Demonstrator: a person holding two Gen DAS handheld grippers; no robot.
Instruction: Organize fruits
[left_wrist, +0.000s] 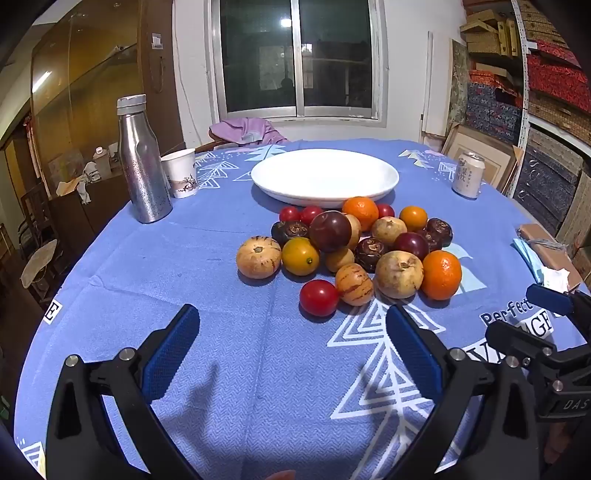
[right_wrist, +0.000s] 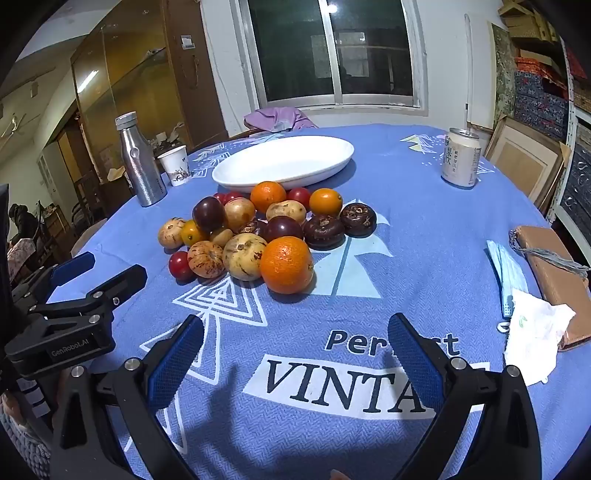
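A: Take the white oval plate (left_wrist: 325, 176) as the marker. What stands to its left?

B: A steel bottle (left_wrist: 142, 160), upright, farthest left, and a paper cup (left_wrist: 181, 173) just beside it, between bottle and plate. All of it sits on a table under a blue tablecloth (left_wrist: 177, 266).

A: And the fruit?

B: The pile of fruit (left_wrist: 351, 251) lies against the plate's near rim, none of it on the plate. At the pile's left end sits a striped yellow fruit (left_wrist: 258, 256) with a small yellow citrus (left_wrist: 300, 256) touching it. A red tomato (left_wrist: 318, 297) lies on the near side, next to another striped fruit (left_wrist: 354, 284). A dark plum (left_wrist: 330, 231) rides on top near the middle. A big orange (left_wrist: 441, 274) closes the pile's right end.

A: Right of the plate?

B: A drink can (left_wrist: 468, 176), upright, well apart from the plate. Nearer than the can, at the table's right edge, a brown packet (right_wrist: 554, 273), a blue face mask (right_wrist: 508, 273) and a crumpled tissue (right_wrist: 535, 332).

A: The tools?

B: The left gripper (left_wrist: 291, 354) hangs on the near side of the pile, tilted down, jaws spread wide with only cloth between them. The right gripper (right_wrist: 295, 363) is likewise released, over the printed lettering (right_wrist: 351, 384), nearer than the orange and clear of all fruit.
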